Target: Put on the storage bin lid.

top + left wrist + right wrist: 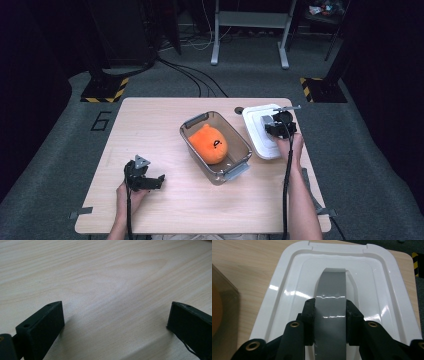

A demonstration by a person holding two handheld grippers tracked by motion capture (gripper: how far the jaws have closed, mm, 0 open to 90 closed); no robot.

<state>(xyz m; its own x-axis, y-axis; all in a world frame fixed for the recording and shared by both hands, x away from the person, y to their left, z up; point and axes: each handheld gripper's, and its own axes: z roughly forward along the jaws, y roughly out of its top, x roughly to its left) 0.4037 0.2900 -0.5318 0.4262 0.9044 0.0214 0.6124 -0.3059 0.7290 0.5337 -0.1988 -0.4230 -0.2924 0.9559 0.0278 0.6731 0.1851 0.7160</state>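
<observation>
R tongs [330, 312] are clamped on the grey handle [331, 305] of the white lid [287, 290], jaws pinching it from both sides. Lid sits at the far R edge of the wooden table [150, 125], directly under those tongs. Just to their L is the clear container [240, 137] w/ an orange plush toy [208, 143] inside, no lid on it yet. So, as I read it: toy's in, lid's gripped, what's left is carrying the lid over and seating it on the container, approx one move plus a press.

L tongs [150, 181] rest near the front L of the table, jaws wide apart w/ nothing between them, bare wood below [107, 285], well apart from the container.

Table is pale wood grain, otherwise bare. Beyond the tongs: grey carpet floor [250, 75], black cables, a white stand's legs [250, 30], yellow-black hazard tape [107, 92] at the dark rig bases, a "6" marked on the floor.
</observation>
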